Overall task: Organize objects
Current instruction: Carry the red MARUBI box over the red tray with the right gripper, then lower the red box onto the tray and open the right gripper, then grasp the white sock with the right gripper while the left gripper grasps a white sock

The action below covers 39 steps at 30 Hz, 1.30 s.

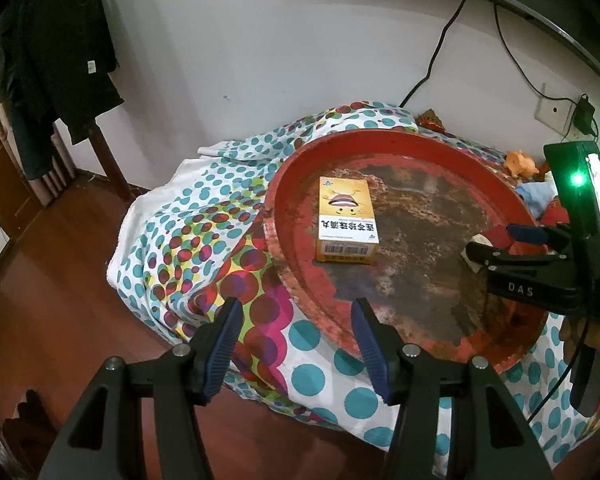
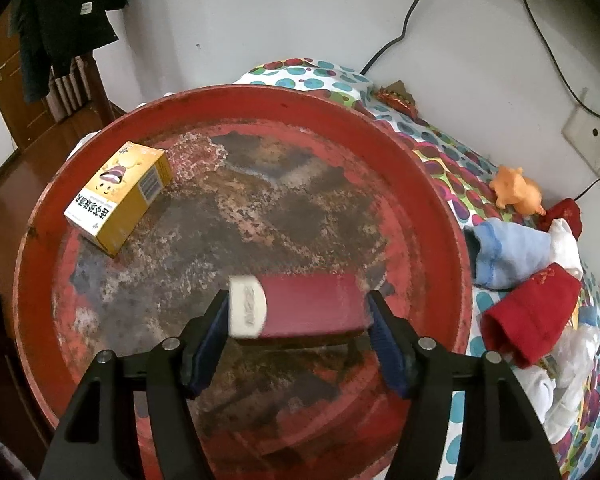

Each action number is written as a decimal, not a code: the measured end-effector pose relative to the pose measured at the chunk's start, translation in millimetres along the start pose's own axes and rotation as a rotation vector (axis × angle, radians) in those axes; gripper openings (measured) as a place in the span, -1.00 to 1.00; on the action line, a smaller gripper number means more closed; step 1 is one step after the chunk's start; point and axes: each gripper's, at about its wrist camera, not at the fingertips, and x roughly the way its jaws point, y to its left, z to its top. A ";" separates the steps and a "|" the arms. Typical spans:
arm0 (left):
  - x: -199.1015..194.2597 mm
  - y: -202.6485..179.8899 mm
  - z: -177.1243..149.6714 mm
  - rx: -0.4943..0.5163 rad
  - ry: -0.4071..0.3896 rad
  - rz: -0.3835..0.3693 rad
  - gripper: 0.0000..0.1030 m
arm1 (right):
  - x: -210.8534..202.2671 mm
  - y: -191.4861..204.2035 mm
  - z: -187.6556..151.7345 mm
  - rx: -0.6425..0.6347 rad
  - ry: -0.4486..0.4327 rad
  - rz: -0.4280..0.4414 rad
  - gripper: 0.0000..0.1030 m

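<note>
A white wall backs a dotted bedsheet point(image 1: 172, 240) carrying a worn red round tray point(image 1: 296, 216). From the left wrist, the left gripper point(image 1: 296, 312) gapes empty at six o'clock, with the yellow medicine box point(image 1: 347, 220) lying in the tray at eleven. From the right wrist, the right gripper point(image 2: 296, 312) brackets a dark red box point(image 2: 312, 308) lying blurred between its parted pads, though contact is unclear; socks point(image 2: 532, 280) are piled at three o'clock.

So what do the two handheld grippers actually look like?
Both the left gripper and the right gripper are matte black plastic with silver pivot bolts and ribbed dark-blue fingers. The right one is printed "DAS" in white and shows a green light.
</note>
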 end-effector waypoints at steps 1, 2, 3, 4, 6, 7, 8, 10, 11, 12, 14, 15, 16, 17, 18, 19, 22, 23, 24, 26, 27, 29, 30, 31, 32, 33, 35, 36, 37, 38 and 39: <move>0.4 -0.6 -0.2 -0.001 0.002 -0.001 0.12 | -0.8 -0.9 -0.6 -0.001 -0.005 -0.005 0.35; 0.6 -0.8 -0.3 -0.001 0.004 -0.003 0.12 | -1.4 -1.7 -1.1 0.001 -0.009 -0.008 0.46; 1.3 -1.4 -0.6 0.001 0.008 -0.006 0.12 | -2.0 -2.7 -1.4 0.006 -0.012 -0.008 0.49; 1.7 -1.5 -0.5 0.002 0.010 -0.008 0.12 | -3.1 -4.5 -1.6 0.015 -0.014 -0.006 0.50; 1.8 -2.6 -0.8 0.000 0.009 -0.011 0.12 | -5.6 -6.2 -1.6 0.020 -0.019 -0.001 0.50; 1.8 -3.2 -1.1 0.002 0.007 -0.012 0.12 | -9.2 -6.6 -2.3 0.019 -0.029 0.002 0.50; 2.3 -4.6 -1.5 0.008 0.007 -0.008 0.12 | -11.9 -7.1 -3.2 0.018 -0.036 0.004 0.50; 3.2 -6.3 -1.9 0.012 0.008 -0.006 0.12 | -18.4 -9.3 -5.7 0.025 -0.048 0.020 0.50; 3.6 -7.1 -2.3 0.015 0.010 -0.008 0.12 | -21.1 -10.5 -7.1 0.029 -0.052 0.026 0.50; 3.6 -8.4 -2.9 0.017 0.011 -0.009 0.12 | -24.0 -12.1 -9.0 0.035 -0.057 0.030 0.50; 3.1 -11.5 -3.7 0.024 0.010 -0.012 0.12 | -32.7 -16.4 -15.4 0.046 -0.080 0.040 0.50; 2.6 -12.6 -3.8 0.025 0.008 -0.015 0.12 | -36.8 -18.2 -18.2 0.047 -0.093 0.041 0.50; 2.2 -14.3 -4.3 0.028 0.006 -0.018 0.12 | -42.2 -21.1 -22.5 0.049 -0.104 0.043 0.50; 2.3 -17.1 -5.2 0.038 0.007 -0.015 0.12 | -45.6 -23.8 -25.8 0.054 -0.111 0.043 0.50; 2.2 -18.9 -5.8 0.045 0.007 -0.010 0.12 | -48.8 -27.8 -29.4 0.062 -0.115 0.044 0.50; 2.3 -20.8 -6.3 0.051 0.005 -0.004 0.12 | -52.3 -31.8 -33.3 0.068 -0.119 0.047 0.50; 2.3 -27.9 -8.7 0.071 0.005 -0.003 0.12 | -64.2 -49.7 -47.7 0.082 -0.135 0.026 0.50; 2.0 -30.2 -9.6 0.076 0.004 -0.002 0.12 | -66.8 -55.6 -51.6 0.088 -0.136 0.022 0.50; 0.9 -33.1 -10.3 0.082 0.001 -0.006 0.12 | -69.6 -62.6 -55.6 0.097 -0.140 0.011 0.50; -1.7 -38.8 -11.4 0.095 -0.008 -0.015 0.12 | -76.0 -81.9 -66.2 0.135 -0.148 -0.001 0.50; -4.4 -41.8 -11.9 0.100 -0.019 -0.013 0.12 | -78.3 -91.0 -70.7 0.154 -0.149 -0.007 0.50; -7.8 -47.8 -12.7 0.115 -0.029 -0.028 0.12 | -84.5 -108.3 -81.5 0.185 -0.153 -0.028 0.50; -8.4 -51.5 -13.7 0.129 -0.029 -0.036 0.13 | -86.4 -115.9 -85.9 0.196 -0.154 -0.034 0.50; -8.3 -54.3 -14.8 0.137 -0.030 -0.035 0.13 | -88.7 -126.3 -92.9 0.212 -0.156 -0.050 0.50; -7.6 -58.2 -16.3 0.147 -0.027 -0.031 0.14 | -90.5 -132.7 -97.8 0.221 -0.165 -0.067 0.50; -6.1 -62.5 -18.0 0.161 -0.018 -0.031 0.14 | -92.5 -139.8 -103.6 0.230 -0.173 -0.082 0.50; -5.3 -69.0 -21.0 0.182 -0.015 -0.035 0.14 | -91.0 -154.4 -115.4 0.259 -0.159 -0.110 0.50; -5.7 -72.4 -22.3 0.191 -0.015 -0.034 0.14 | -88.9 -161.1 -120.1 0.274 -0.147 -0.113 0.50; -6.7 -75.7 -23.7 0.202 -0.018 -0.037 0.14 | -86.9 -168.7 -125.9 0.292 -0.139 -0.108 0.50; -7.9 -79.1 -24.9 0.211 -0.020 -0.041 0.14 | -84.8 -175.9 -131.8 0.311 -0.131 -0.117 0.50; -8.7 -82.2 -26.2 0.219 -0.023 -0.041 0.14 | -83.2 -180.3 -135.9 0.323 -0.124 -0.132 0.50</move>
